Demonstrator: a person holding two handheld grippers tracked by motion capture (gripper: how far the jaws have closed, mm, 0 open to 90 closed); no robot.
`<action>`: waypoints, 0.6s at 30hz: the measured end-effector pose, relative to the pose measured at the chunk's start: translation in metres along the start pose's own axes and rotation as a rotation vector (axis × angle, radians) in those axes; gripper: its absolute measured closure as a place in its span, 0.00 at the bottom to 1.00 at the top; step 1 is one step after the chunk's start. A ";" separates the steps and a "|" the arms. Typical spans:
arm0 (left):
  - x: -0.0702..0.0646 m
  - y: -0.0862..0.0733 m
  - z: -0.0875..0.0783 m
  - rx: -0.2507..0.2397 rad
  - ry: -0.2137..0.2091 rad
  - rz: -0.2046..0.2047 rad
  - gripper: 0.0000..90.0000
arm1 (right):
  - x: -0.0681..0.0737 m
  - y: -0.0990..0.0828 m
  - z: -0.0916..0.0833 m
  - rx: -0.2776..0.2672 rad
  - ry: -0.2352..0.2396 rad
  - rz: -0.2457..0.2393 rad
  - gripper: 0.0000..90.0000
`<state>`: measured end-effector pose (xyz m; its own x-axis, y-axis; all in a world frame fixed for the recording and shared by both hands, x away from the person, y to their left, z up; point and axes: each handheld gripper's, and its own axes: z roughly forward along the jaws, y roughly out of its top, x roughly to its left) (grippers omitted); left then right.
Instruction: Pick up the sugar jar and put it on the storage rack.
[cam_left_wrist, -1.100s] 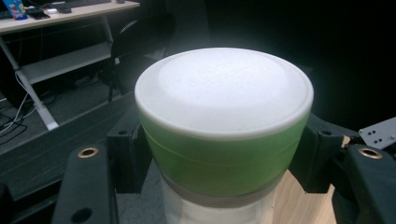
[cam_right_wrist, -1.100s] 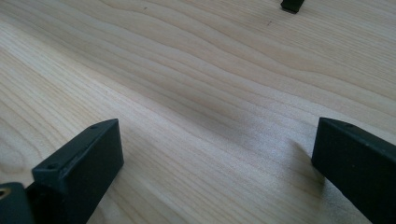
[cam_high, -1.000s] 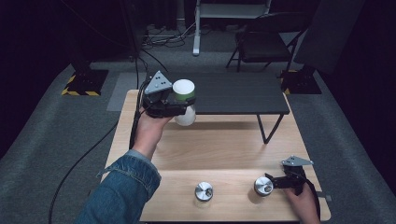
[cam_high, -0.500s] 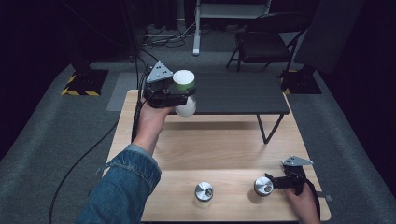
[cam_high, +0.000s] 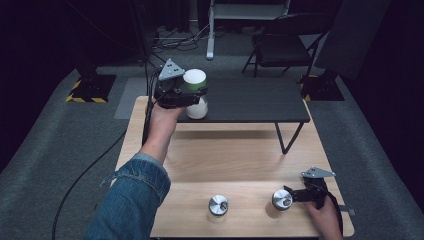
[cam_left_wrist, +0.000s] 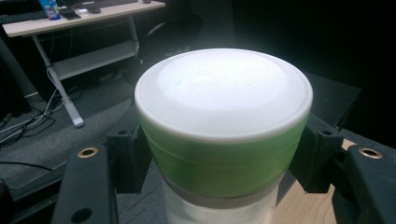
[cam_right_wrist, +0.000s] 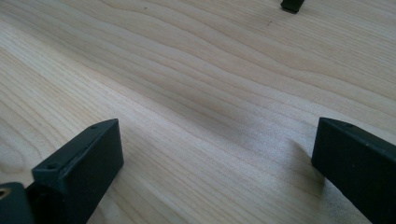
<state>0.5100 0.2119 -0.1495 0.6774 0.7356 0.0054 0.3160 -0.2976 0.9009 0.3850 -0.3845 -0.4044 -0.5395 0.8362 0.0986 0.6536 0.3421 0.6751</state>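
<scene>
The left gripper (cam_high: 192, 96) is clamped on a white-lidded jar (cam_high: 195, 92), its jaws pressing the green band just under the lid, and holds it up over the near left edge of the low black shelf (cam_high: 260, 100) that stands at the far end of the wooden table (cam_high: 240, 155). In the left gripper view the white lid (cam_left_wrist: 224, 91) carries faint embossed lettering, too shallow to read. The jar's body below the band is frosted white.

Near the front right corner, the right gripper (cam_high: 295, 196) rests low on the wood, its jaws standing wide with only bare table between them. A round metal can (cam_high: 282, 199) sits just beside its tips, and a second metal can (cam_high: 218, 204) stands to its left.
</scene>
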 end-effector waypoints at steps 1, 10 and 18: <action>0.000 0.001 0.001 0.003 0.004 0.002 0.37 | 0.000 0.000 0.000 0.000 0.000 0.000 0.02; 0.000 0.005 0.012 0.024 0.007 0.014 0.37 | 0.000 0.000 0.000 0.000 0.000 0.000 0.02; 0.000 0.004 0.020 0.037 0.010 0.006 0.37 | 0.000 0.000 0.000 0.000 0.000 0.000 0.02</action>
<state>0.5245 0.1980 -0.1548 0.6728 0.7397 0.0147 0.3367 -0.3239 0.8841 0.3849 -0.3845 -0.4044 -0.5394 0.8362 0.0987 0.6537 0.3421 0.6750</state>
